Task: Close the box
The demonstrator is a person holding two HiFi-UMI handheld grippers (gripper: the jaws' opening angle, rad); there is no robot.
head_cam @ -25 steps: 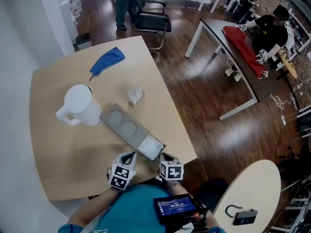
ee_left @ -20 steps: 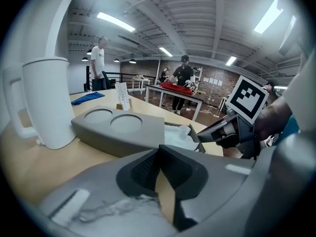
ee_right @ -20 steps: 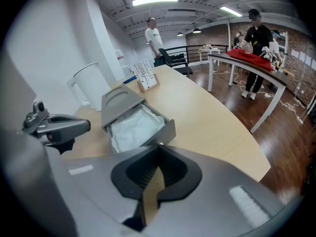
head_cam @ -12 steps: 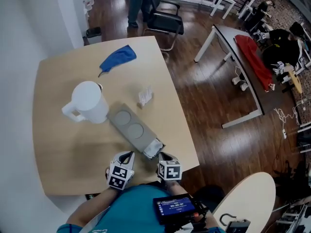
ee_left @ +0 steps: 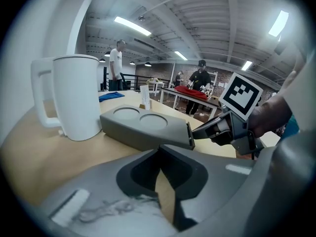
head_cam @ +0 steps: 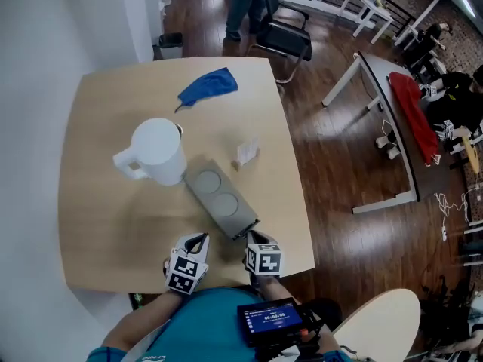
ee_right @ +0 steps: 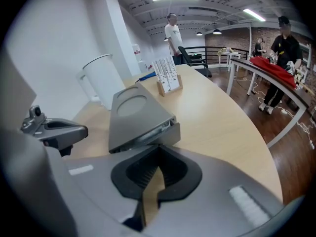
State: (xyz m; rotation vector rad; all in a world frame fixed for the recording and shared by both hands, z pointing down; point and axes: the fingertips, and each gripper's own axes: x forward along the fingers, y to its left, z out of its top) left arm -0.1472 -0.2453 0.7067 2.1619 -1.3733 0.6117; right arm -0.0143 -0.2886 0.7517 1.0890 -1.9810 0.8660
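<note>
The grey box (head_cam: 221,202) lies on the desk (head_cam: 106,232), its near end just ahead of both pairs of jaws. Its drawer end is almost flush, with only a thin slit open at the front. The right gripper (ee_right: 158,147), jaws clenched on nothing, is held low and level, its tips against that end face. The left gripper (ee_left: 159,149), likewise clenched and empty, is held low just left of it, close to the person's body. Beyond the jaws a white jug (head_cam: 157,149) stands beside the box's far end. A card stand (head_cam: 246,154) and a blue cloth (head_cam: 207,87) lie farther off.
</note>
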